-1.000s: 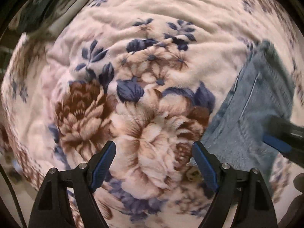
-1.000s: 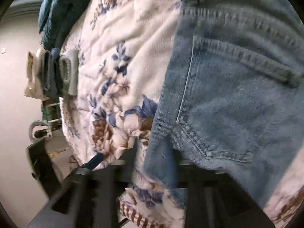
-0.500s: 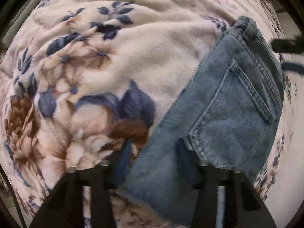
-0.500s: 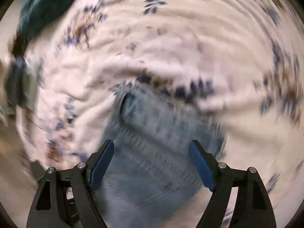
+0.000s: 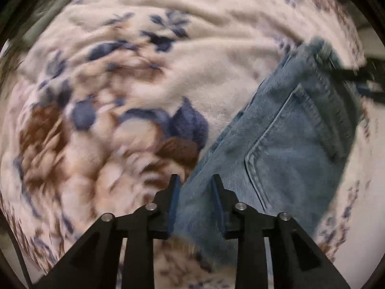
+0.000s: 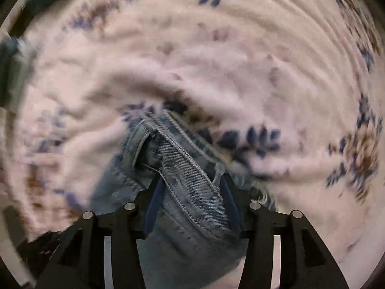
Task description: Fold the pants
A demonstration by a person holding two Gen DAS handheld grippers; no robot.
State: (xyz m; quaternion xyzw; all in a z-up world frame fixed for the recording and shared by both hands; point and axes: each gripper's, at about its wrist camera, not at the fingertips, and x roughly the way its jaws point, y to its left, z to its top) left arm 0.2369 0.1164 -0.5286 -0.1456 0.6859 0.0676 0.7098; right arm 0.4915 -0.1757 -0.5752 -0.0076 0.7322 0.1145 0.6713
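Light blue denim pants lie folded on a floral blanket, back pocket up, running from the lower middle to the upper right of the left wrist view. My left gripper is shut on the pants' lower edge near the frayed hem. My right gripper is shut on the waistband end of the pants, with thick denim bunched between its blue pads. The right gripper also shows in the left wrist view at the waistband, far right.
A cream blanket with blue and brown flowers covers the whole surface under the pants and fills the right wrist view. A dark, blurred object sits at the blanket's far left edge.
Both grippers have closed on the pants: the left on the hem end, the right on the waistband. A second ago the left was open over bare blanket.
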